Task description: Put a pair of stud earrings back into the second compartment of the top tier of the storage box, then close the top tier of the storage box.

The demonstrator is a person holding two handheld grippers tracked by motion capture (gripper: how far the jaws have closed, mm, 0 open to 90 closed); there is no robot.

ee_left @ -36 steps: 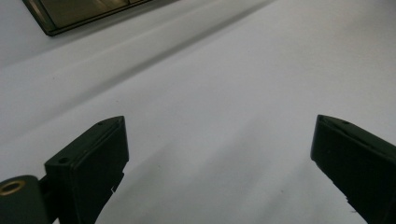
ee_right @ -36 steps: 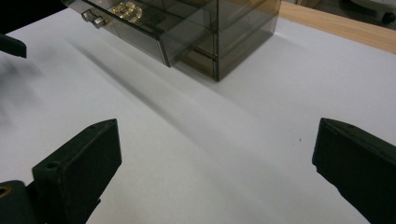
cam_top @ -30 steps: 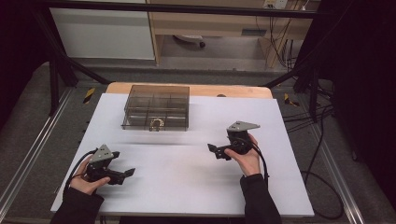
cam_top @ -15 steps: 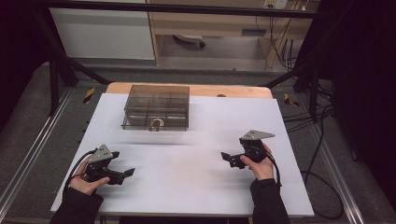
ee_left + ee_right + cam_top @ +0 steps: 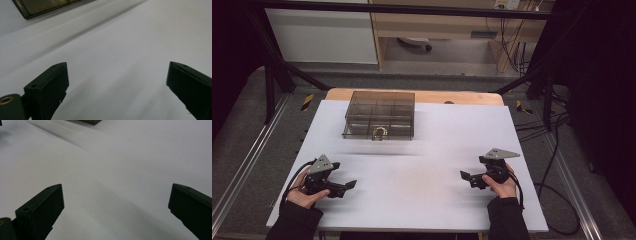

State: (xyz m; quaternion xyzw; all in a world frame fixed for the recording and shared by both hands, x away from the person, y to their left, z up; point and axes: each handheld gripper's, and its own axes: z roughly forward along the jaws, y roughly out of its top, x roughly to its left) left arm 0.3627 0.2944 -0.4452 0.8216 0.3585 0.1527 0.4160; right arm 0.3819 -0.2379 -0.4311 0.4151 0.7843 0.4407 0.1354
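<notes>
A clear smoky plastic organiser box (image 5: 379, 115) with several compartments stands at the back left of the white table (image 5: 422, 150); a small gold ring-like item (image 5: 379, 133) lies in its front middle compartment. My left gripper (image 5: 348, 187) rests low near the front left, open, nothing between its jaws. My right gripper (image 5: 467, 177) sits near the front right, also open and holding nothing. In the left gripper view my left gripper (image 5: 117, 75) faces bare table with the organiser box (image 5: 45, 7) corner at top left. In the right gripper view my right gripper (image 5: 116, 197) looks over bare white table.
A wooden board edge (image 5: 412, 95) shows behind the white sheet. Black frame bars (image 5: 272, 65) flank the table, and cables (image 5: 557, 150) trail on the floor at the right. White surface stretches between the grippers.
My right gripper has moved right and toward the front edge of the table. The left gripper has stayed in place.
</notes>
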